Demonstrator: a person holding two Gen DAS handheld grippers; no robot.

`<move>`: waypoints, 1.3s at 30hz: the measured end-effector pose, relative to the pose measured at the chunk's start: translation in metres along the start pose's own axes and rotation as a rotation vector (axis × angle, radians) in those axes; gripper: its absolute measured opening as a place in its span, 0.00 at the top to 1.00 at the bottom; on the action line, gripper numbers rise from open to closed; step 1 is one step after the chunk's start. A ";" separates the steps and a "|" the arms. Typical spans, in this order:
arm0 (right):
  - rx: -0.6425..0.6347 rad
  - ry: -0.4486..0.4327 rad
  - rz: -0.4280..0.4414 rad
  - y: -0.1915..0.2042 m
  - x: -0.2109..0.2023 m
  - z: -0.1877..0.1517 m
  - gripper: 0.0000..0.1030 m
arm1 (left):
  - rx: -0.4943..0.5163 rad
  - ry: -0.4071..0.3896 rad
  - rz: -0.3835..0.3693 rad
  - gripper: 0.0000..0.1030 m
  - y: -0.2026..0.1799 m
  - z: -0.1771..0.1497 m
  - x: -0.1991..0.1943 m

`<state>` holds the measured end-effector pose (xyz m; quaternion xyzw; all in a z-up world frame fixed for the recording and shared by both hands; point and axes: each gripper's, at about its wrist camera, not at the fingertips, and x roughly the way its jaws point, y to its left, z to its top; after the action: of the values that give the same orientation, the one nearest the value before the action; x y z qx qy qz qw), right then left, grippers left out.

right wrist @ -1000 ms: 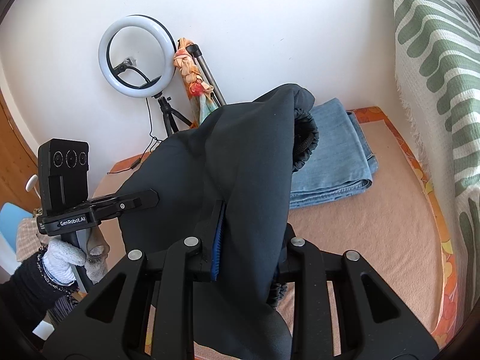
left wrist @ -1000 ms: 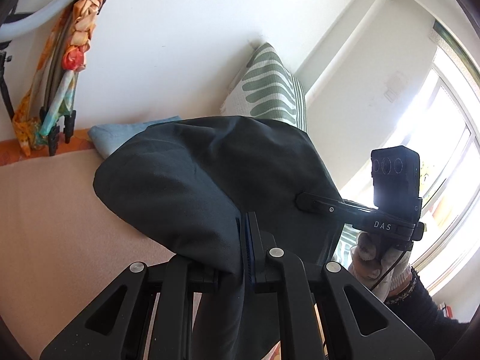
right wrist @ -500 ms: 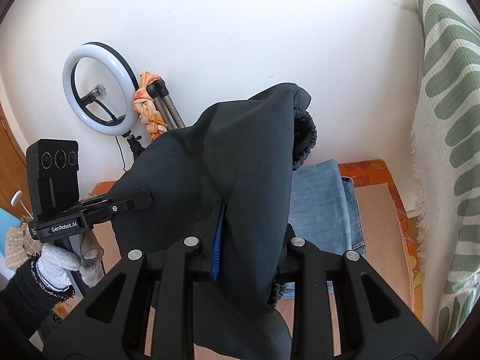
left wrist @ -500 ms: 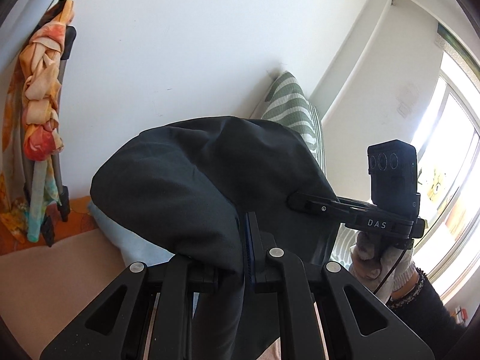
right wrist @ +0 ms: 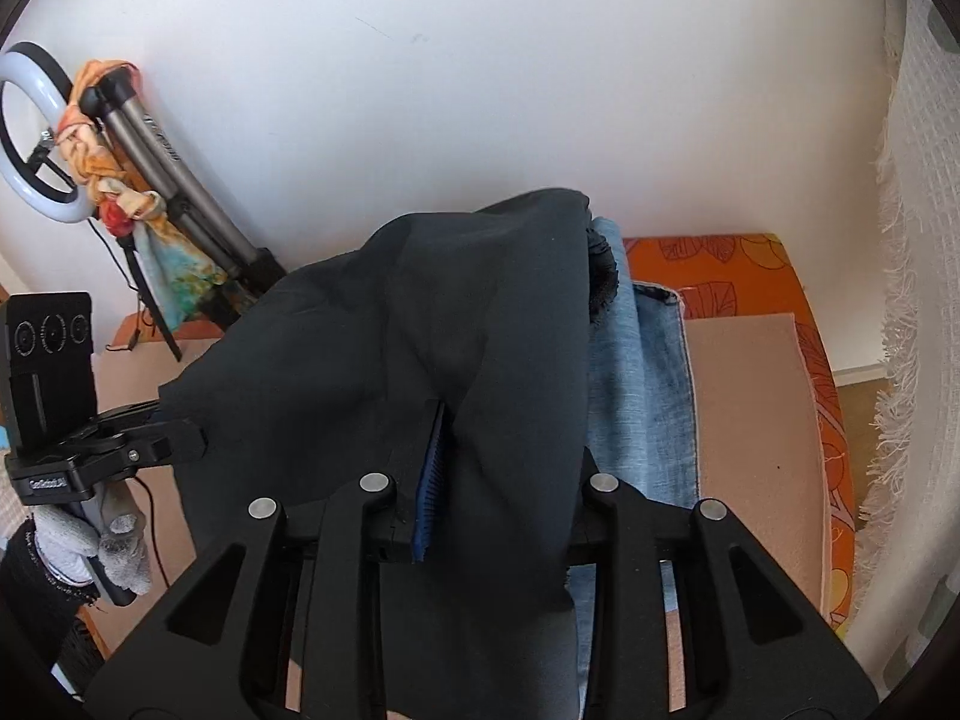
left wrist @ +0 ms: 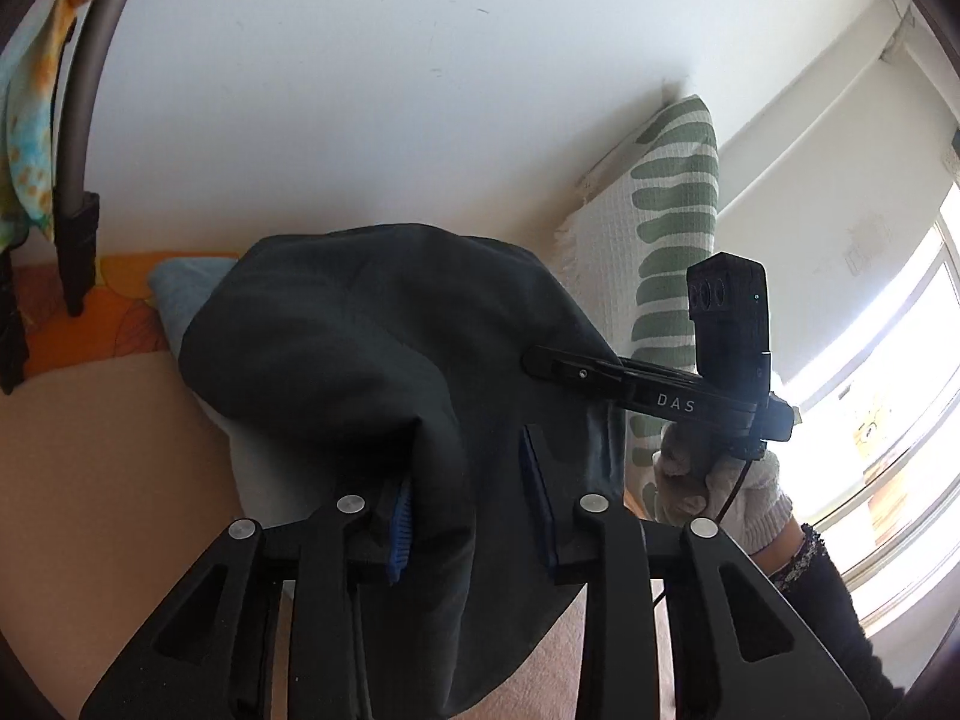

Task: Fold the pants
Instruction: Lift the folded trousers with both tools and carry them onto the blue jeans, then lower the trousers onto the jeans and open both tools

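Dark pants (left wrist: 360, 348) draped between both tongs, L (left wrist: 465, 498) & R (right wrist: 510, 462), jaws just opening, apart; cloth over folded jeans (right wrist: 636, 372).

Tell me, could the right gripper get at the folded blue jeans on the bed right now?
Probably not directly. The right gripper has just been opening, but the dark pants drape between its fingers and over most of the folded jeans, leaving only their far side uncovered.
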<state>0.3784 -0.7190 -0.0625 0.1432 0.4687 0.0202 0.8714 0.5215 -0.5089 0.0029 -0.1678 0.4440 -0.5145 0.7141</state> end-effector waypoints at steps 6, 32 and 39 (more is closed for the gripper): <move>0.062 -0.001 0.018 -0.016 -0.004 -0.010 0.50 | -0.044 0.047 -0.003 0.57 0.005 -0.023 -0.003; 0.125 -0.078 -0.065 -0.002 -0.059 -0.049 0.49 | -0.021 0.170 -0.066 0.59 -0.025 -0.056 0.018; 0.155 -0.103 -0.057 0.017 -0.092 -0.082 0.48 | -0.062 0.207 -0.097 0.59 -0.033 -0.088 0.010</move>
<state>0.2618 -0.6995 -0.0260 0.1978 0.4276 -0.0484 0.8807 0.4320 -0.5118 -0.0272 -0.1570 0.5224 -0.5491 0.6332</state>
